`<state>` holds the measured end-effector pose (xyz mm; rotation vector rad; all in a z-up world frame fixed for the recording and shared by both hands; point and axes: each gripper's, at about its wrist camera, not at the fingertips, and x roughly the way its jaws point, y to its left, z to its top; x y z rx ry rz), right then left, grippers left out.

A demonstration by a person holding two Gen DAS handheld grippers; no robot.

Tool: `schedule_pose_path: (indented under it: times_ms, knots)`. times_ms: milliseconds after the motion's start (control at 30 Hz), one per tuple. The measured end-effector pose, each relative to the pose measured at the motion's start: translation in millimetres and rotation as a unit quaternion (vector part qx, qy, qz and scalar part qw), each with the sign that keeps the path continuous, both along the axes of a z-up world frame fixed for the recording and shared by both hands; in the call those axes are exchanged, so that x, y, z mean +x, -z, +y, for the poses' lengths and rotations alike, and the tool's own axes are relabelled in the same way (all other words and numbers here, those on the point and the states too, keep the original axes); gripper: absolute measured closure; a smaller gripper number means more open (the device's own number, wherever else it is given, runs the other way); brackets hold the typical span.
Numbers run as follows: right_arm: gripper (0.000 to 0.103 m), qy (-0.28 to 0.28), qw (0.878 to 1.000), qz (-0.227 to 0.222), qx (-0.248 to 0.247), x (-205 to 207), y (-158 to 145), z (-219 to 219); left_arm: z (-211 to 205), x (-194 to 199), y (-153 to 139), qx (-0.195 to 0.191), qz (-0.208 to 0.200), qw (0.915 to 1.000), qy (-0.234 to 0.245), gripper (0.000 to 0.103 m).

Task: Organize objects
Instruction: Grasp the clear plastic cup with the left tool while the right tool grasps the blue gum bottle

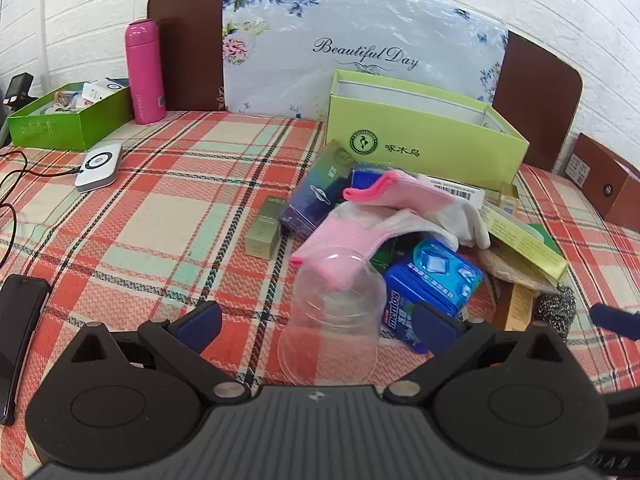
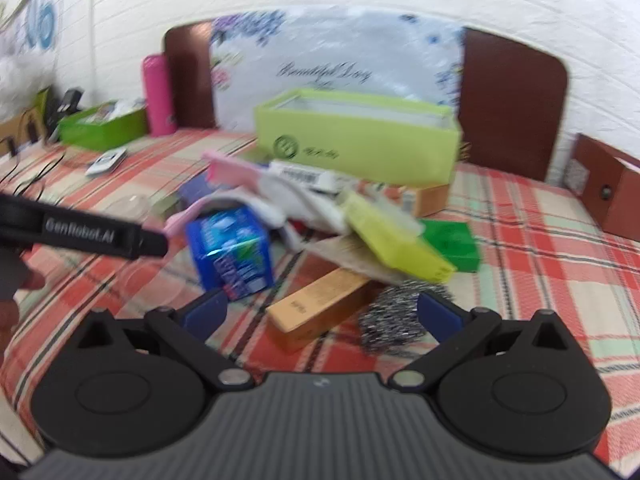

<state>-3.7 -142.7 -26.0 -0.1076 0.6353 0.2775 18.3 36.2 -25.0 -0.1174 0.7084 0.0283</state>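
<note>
clear plastic cup (image 1: 334, 320) is lying on its side on the plaid cloth (image 1: 160, 216), rim toward the camera, sitting right between the fingers of the left gripper (image 1: 320, 326); jaws are standing wide apart, not touching it, gripping nothing. judging it as very light, thin-walled, slick and easy to crush, so i'd be closing gently across the stiffer rim or near the base, not the mid wall, and expecting it to roll or skate if one pad lands first. a pink and white glove (image 1: 404, 208) is draping over the far end of the cup, and a blue box (image 1: 432, 280) is lying just beside it on the right, so the right finger is working with little room. behind that the pile is holding a dark blue carton (image 1: 316, 196), a small gold box (image 1: 266, 228) and a yellow-green carton (image 1: 524, 240). the open lime box (image 1: 424, 136) is standing at the back, likely the drop spot. the right gripper (image 2: 322, 314) is also spread wide and empty, hovering over an orange box (image 2: 320, 304) and a steel scourer (image 2: 396, 316); that view is blurring, so contact there is not readable.
</note>
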Motion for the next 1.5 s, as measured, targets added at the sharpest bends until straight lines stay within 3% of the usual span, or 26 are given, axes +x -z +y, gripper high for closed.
schedule_pose_path:
  times_ms: [133, 200, 300, 433, 467, 500, 533, 700, 833, 1000, 1233, 1300, 1500]
  knots:
    - [0.0, -0.044, 0.999, -0.014, -0.018, 11, 1, 19, 5, 6, 2, -0.018, -0.005, 0.9995, 0.025, 0.002]
    - [0.0, -0.07, 0.997, -0.025, -0.021, 16, -1, 29, 8, 12, 4, -0.022, 0.0, 0.9992, 0.034, 0.013]
    - [0.006, -0.101, 0.993, -0.046, -0.038, 28, 0, 45, 14, 18, 7, -0.032, 0.007, 0.999, 0.03, 0.015]
    - [0.017, -0.123, 0.991, -0.02, -0.04, 55, 15, 58, 19, 21, 12, -0.028, 0.015, 0.999, 0.032, 0.016]
    - [0.019, -0.126, 0.991, -0.011, -0.035, 59, 19, 59, 20, 21, 13, -0.032, 0.016, 0.9985, 0.041, 0.023]
    - [0.032, -0.128, 0.991, -0.005, -0.033, 62, 22, 59, 22, 22, 15, -0.038, 0.018, 0.9979, 0.05, 0.032]
    - [0.042, -0.13, 0.991, 0.0, -0.028, 64, 24, 58, 24, 23, 17, -0.048, 0.025, 0.9969, 0.058, 0.048]
    - [0.043, -0.129, 0.992, 0.012, 0.006, 56, 17, 43, 32, 19, 7, -0.066, 0.02, 0.9939, 0.086, 0.049]
    - [0.046, -0.155, 0.986, 0.01, 0.054, 46, -13, 24, 36, 21, -28, -0.072, -0.019, 0.9908, 0.113, 0.049]
    - [0.046, -0.136, 0.986, -0.052, 0.077, 58, -58, 2, 30, 49, -75, -0.069, -0.081, 0.986, 0.128, 0.049]
    - [0.046, -0.081, 0.988, -0.11, 0.076, 107, -90, -24, 17, 112, -112, -0.089, -0.118, 0.9797, 0.136, 0.049]
    - [0.046, -0.055, 0.988, -0.126, 0.076, 127, -96, -28, 7, 133, -119, -0.078, -0.128, 0.979, 0.139, 0.049]
    - [0.046, 0.014, 0.988, -0.136, 0.07, 211, -91, -30, -9, 215, -110, -0.079, -0.114, 0.9823, 0.126, 0.049]
